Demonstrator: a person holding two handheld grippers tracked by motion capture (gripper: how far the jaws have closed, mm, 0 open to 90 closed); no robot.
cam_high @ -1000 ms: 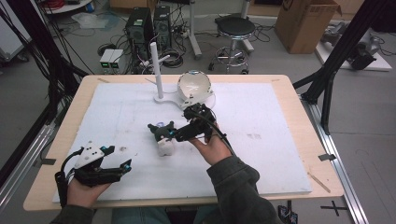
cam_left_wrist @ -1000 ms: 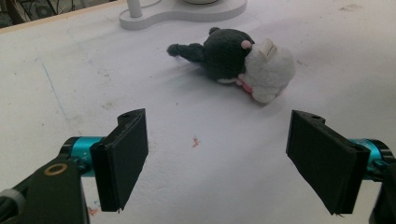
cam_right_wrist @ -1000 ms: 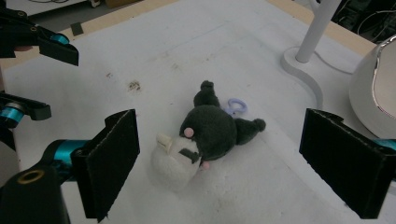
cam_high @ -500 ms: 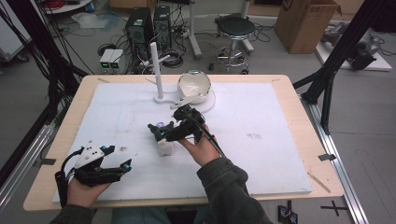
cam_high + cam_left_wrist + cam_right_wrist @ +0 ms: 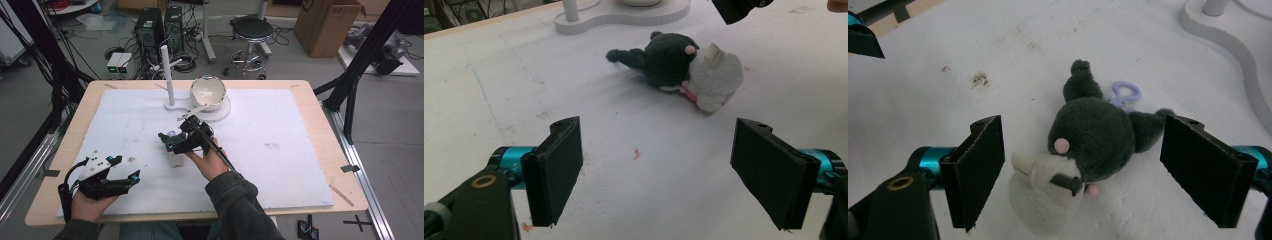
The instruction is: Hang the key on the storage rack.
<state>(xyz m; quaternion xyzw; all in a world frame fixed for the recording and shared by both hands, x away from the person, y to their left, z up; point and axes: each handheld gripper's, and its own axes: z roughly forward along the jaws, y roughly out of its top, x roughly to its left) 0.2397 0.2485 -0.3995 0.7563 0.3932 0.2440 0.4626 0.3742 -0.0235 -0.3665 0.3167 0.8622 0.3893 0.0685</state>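
Since a second ago the right gripper (image 5: 172, 142) has come down and leftward over the small dark grey and white plush toy (image 5: 174, 152) with a lilac clip, and its jaws have just been closing a little, with the toy between them. Over at the near left of the white foam mat (image 5: 280, 125), the left gripper (image 5: 131, 176) sits where it was, held low in the person's left hand, its black jaws wide apart with nothing between them and pointing right toward the toy. Near the middle of the mat the plush toy lies on its side, dark head toward the far edge and white body toward the near edge in the high view. In the right gripper view the jaws straddle the toy's head, one to each side, standing wide and not pressing on it. Farther back, just right of centre, a white stand (image 5: 167, 80) with an upright post rises from a flat base, and a white bowl (image 5: 207, 92) rests on that base beside it.
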